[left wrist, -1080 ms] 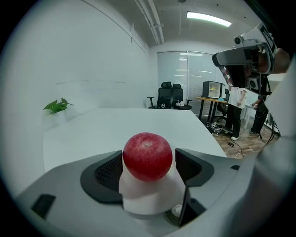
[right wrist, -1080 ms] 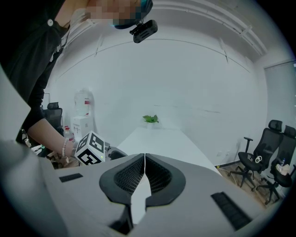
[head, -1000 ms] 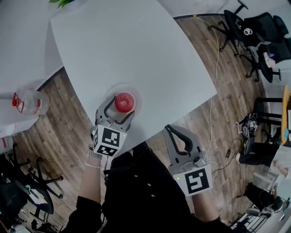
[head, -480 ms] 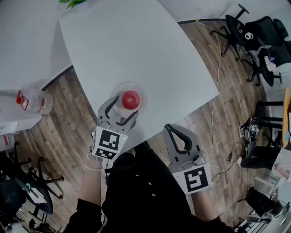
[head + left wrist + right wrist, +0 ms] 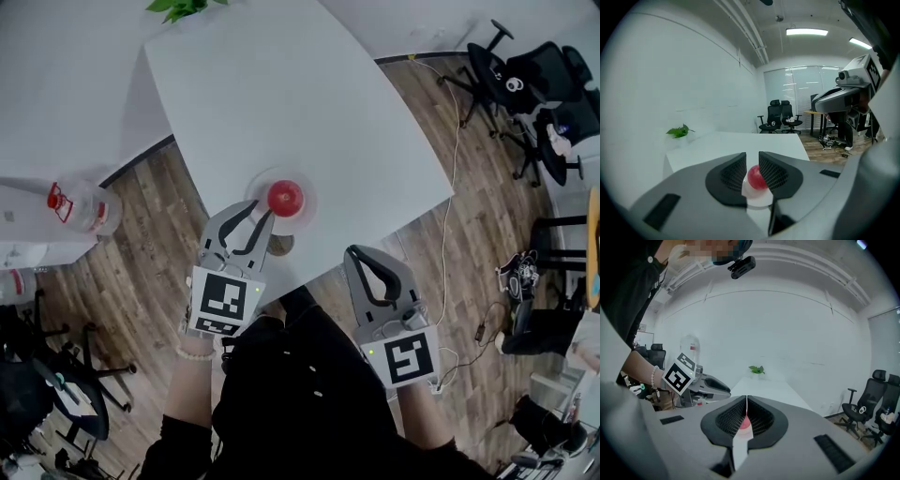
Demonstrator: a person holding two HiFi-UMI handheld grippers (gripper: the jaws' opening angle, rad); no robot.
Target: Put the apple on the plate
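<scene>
1 glossy round red apple rests on 1 pale round plate on the smooth white counter. Of 2 grey, mesh-padded pairs, the left tongs are closing on nothing; the right tongs are pressed together.

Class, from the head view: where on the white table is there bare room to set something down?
Free: the whole stretch of table between the plant at the far corner and the plate. Crowded: the near corner, where the apple sits on the plate and the left gripper hovers, jaws closing on nothing.
</scene>
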